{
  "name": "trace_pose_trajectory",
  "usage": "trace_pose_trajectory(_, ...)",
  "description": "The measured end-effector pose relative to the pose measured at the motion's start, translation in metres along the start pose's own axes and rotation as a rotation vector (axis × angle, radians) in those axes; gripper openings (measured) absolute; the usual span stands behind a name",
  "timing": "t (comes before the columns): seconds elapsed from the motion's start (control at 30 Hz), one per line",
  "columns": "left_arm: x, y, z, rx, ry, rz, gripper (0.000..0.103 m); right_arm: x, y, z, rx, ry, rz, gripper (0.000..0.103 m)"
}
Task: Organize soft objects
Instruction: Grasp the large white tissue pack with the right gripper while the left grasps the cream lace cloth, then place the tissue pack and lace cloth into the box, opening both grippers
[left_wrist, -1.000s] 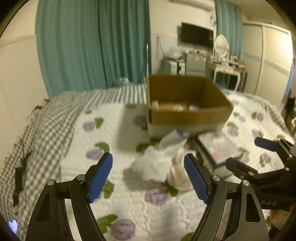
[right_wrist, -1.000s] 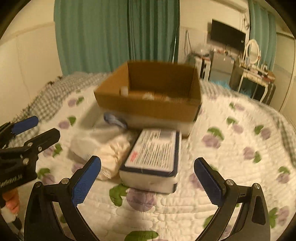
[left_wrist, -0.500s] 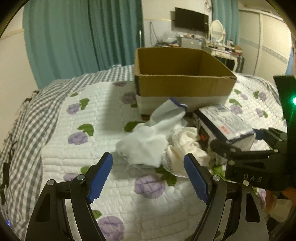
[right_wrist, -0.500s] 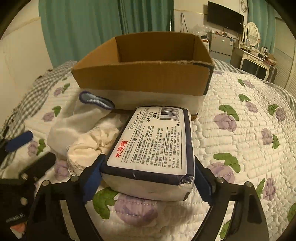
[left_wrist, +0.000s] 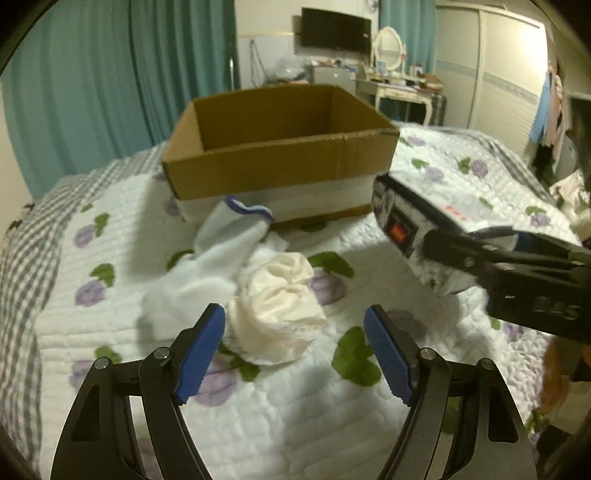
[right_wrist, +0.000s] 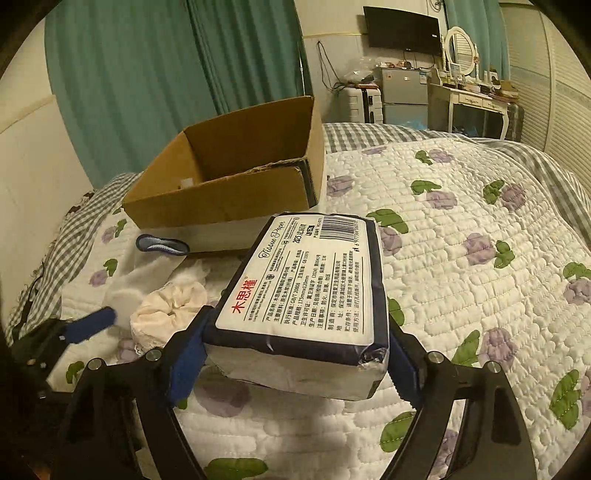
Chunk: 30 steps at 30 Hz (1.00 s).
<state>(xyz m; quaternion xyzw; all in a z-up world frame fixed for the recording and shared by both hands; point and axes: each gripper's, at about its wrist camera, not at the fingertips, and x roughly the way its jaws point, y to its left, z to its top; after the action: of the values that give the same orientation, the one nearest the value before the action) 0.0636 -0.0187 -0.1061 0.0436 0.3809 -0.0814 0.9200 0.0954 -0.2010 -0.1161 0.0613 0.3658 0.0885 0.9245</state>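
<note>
Your left wrist camera looks down along its fingers at the rags (left_wrist: 273, 295), close, with the box (left_wrist: 280, 147) beyond. Your right one sits just to its right, close over the tissue pack (right_wrist: 310, 280). Both share box, rags, pack and quilt (right_wrist: 480, 280).

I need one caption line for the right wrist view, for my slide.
Right tool closing on a white, navy-edged tissue pack above the floral quilt, near the open cardboard box.

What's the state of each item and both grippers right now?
tissue pack: lifted off quilt, clamped by right gripper, jaws closing
left gripper: closing, pads not yet touching cream cloth
cream cloth: bunched, on quilt
white sock: crumpled beside it
cardboard box: open-topped
</note>
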Motion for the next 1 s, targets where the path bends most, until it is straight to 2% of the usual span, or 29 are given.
trace_pose_trajectory(0.03, 0.007, -0.002, 0.0, 0.003, 0.011, -0.004, 0.075, 0.002, 0.0, -0.001, -0.002, 0.004, 0.0, 0.084)
trace_pose_trajectory(0.13, 0.027, -0.001, 0.002, -0.002, 0.051, -0.005, 0.056, 0.009, 0.0, -0.001, -0.008, 0.022, 0.0, 0.084)
trace_pose_trajectory(0.2, 0.039, 0.002, 0.002, -0.02, 0.09, -0.035, 0.055, 0.014, -0.001, 0.0, -0.009, 0.029, 0.004, 0.084)
trace_pose_trajectory(0.27, 0.051, 0.005, 0.002, -0.041, 0.132, -0.055, 0.036, 0.016, -0.001, 0.0, -0.011, 0.03, 0.007, 0.084)
trace_pose_trajectory(0.37, 0.062, 0.006, 0.0, -0.042, 0.157, -0.053, 0.029, 0.018, 0.0, 0.0, -0.018, 0.035, 0.008, 0.084)
trace_pose_trajectory(0.63, 0.045, 0.006, -0.003, -0.032, 0.105, -0.063, 0.026, 0.008, 0.002, -0.002, -0.029, 0.018, -0.008, 0.084)
trace_pose_trajectory(0.77, 0.025, 0.001, -0.004, -0.005, 0.071, -0.072, 0.026, -0.01, 0.01, -0.001, -0.047, -0.021, -0.01, 0.084)
trace_pose_trajectory(0.9, 0.003, -0.005, -0.004, 0.006, 0.065, -0.114, 0.026, -0.036, 0.016, -0.001, -0.06, -0.061, -0.002, 0.084)
trace_pose_trajectory(1.0, -0.019, -0.009, 0.0, 0.022, 0.025, -0.121, 0.026, -0.058, 0.018, 0.004, -0.063, -0.109, 0.002, 0.084)
